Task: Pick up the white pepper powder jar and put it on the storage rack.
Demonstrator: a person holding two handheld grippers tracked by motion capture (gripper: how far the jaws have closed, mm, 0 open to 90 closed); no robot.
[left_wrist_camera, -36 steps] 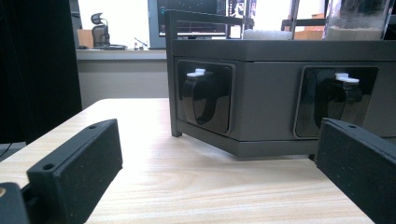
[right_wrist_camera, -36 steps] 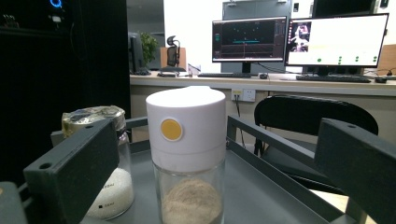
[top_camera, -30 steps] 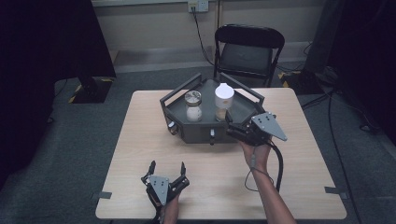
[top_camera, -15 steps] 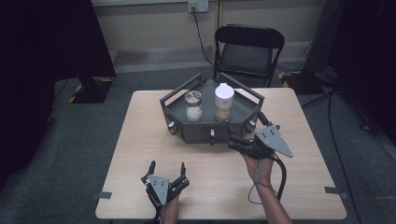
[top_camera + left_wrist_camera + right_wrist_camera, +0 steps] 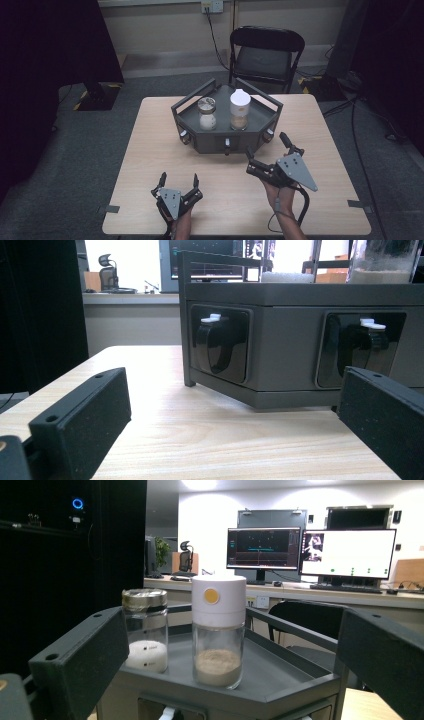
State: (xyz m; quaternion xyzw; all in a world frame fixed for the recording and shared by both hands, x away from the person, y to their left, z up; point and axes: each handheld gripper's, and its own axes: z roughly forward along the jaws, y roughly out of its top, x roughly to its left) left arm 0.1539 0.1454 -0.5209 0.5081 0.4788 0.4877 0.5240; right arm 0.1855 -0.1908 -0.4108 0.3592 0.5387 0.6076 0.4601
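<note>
Two open grippers at a wooden table, two jars on a grey hexagonal tray.

High view: the light wooden table (image 5: 150,150) stands on grey carpet, a black folding chair (image 5: 266,55) behind it. The tray (image 5: 220,142) sits mid-table, holding a metal-lidded jar (image 5: 206,114) and just beside it a white-capped jar (image 5: 240,110). The right gripper (image 5: 267,150), jaws wide, is near the tray's front corner; the left gripper (image 5: 178,181), jaws spread, holds nothing near the table's front edge. Left gripper view: jaws wide apart above the wood grain, facing the tray's side wall with dark knobs (image 5: 220,342), possibly dials. Right gripper view: jaws wide, both jars ahead, powder in the white-capped one; monitors (image 5: 310,550) behind.
</note>
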